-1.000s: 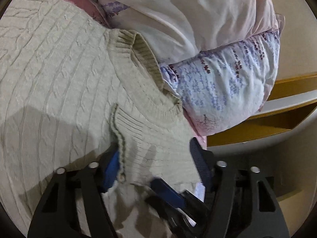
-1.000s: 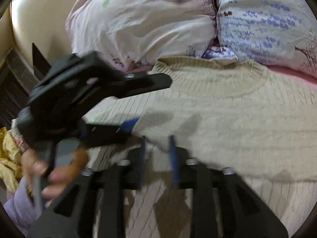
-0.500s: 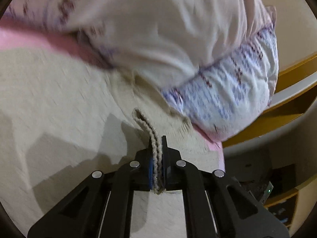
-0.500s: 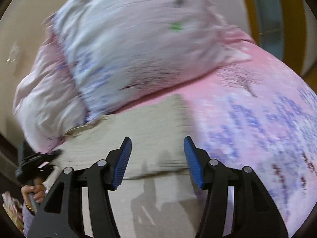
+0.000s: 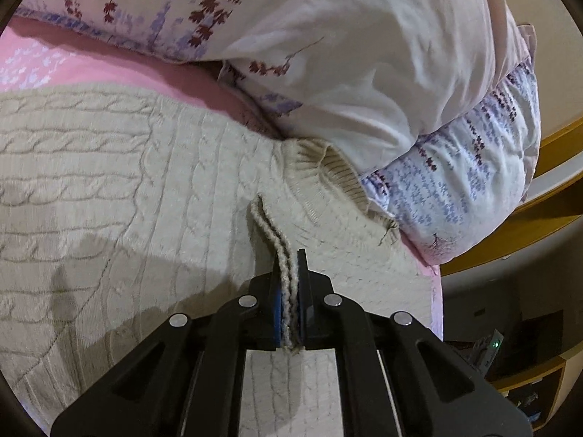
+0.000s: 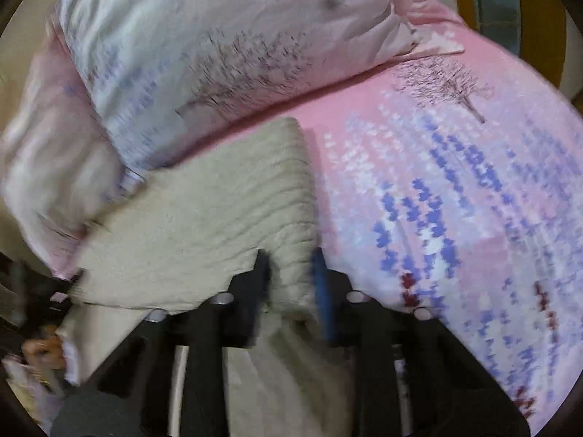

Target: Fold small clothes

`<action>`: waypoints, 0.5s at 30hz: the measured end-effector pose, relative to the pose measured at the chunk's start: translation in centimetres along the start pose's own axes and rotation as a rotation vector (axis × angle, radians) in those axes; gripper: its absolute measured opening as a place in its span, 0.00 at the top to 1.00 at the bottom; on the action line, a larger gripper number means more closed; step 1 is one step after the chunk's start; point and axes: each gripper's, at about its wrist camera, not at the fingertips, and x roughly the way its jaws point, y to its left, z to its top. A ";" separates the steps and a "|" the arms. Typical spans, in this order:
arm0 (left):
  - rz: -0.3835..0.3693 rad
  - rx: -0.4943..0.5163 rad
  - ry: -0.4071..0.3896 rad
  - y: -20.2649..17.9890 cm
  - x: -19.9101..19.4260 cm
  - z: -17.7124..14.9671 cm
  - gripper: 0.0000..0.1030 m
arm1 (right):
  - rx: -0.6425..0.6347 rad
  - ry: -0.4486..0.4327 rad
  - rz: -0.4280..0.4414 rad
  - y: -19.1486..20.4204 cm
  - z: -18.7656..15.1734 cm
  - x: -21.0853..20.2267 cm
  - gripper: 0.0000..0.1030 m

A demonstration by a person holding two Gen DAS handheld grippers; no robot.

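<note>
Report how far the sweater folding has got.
Done: the cream cable-knit sweater lies on the pink floral bedsheet, apparently with one layer already folded over. In hand: the left tongs are shut on a doubled knit edge; the right tongs are closing around another fold, blurred. Left: carrying both grips over and flattening the sweater.

Two wrist fisheyes, close above a bed

Each looks steeply down along its black fingers; both share the cream cable-knit sweater (image 5: 109,189) (image 6: 204,211), pink floral bedsheet (image 5: 43,62) (image 6: 455,182) and pale floral pillows (image 5: 364,54) (image 6: 218,36).
</note>
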 end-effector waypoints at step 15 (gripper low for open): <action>-0.004 0.074 -0.053 1.6 -7.8 -2.5 0.43 | -0.204 -0.142 -0.145 6.6 -1.4 -2.9 0.37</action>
